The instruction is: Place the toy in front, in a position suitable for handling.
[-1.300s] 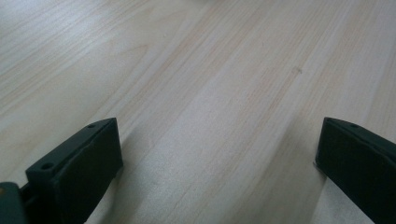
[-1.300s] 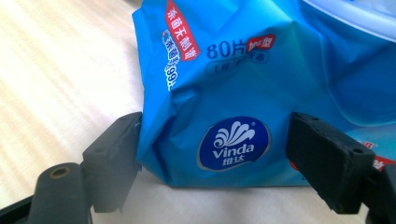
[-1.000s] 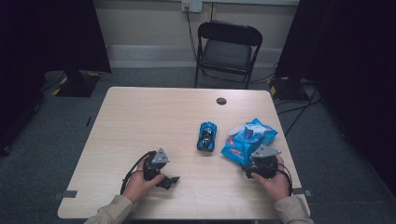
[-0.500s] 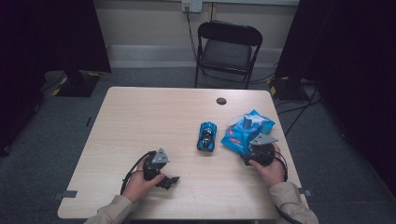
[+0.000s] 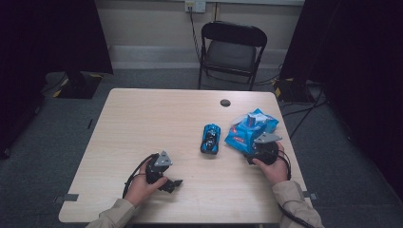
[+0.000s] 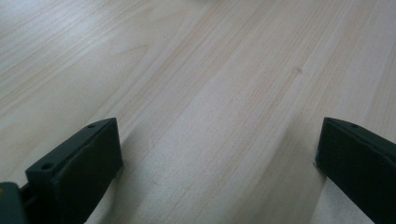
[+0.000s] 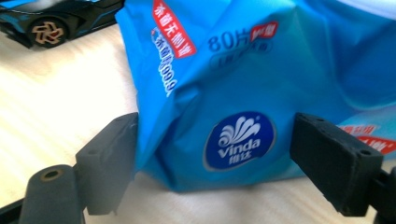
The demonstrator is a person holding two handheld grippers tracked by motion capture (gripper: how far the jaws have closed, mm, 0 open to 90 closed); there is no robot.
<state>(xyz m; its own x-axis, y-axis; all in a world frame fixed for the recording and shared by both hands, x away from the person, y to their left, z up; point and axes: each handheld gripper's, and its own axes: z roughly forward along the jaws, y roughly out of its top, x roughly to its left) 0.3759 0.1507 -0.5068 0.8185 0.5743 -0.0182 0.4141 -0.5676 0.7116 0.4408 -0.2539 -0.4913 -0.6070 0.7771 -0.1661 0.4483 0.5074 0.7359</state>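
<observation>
A blue pack of wet wipes (image 5: 249, 129) lies at the table's right side, with a blue and black toy car (image 5: 211, 138) just left of it. My right gripper (image 5: 253, 145) is open and straddles the near end of the pack (image 7: 233, 84). In the right gripper view (image 7: 215, 128) the left pad rests against the wrapper and the right pad stands a little off it. The car (image 7: 51, 21) shows at the upper left there. My left gripper (image 5: 173, 184) lies low over bare wood near the front edge, open, with nothing between its jaws (image 6: 217, 135).
The light wooden table (image 5: 157, 118) has a small black round cap (image 5: 225, 102) near its far edge. A black folding chair (image 5: 233, 47) stands behind the table. Dark curtains hang on both sides of the room, and cables run across the floor at the right.
My right hand has moved forward, away from the person, so its jaws now sit around the near end of the wipes pack. The left hand has kept still.
</observation>
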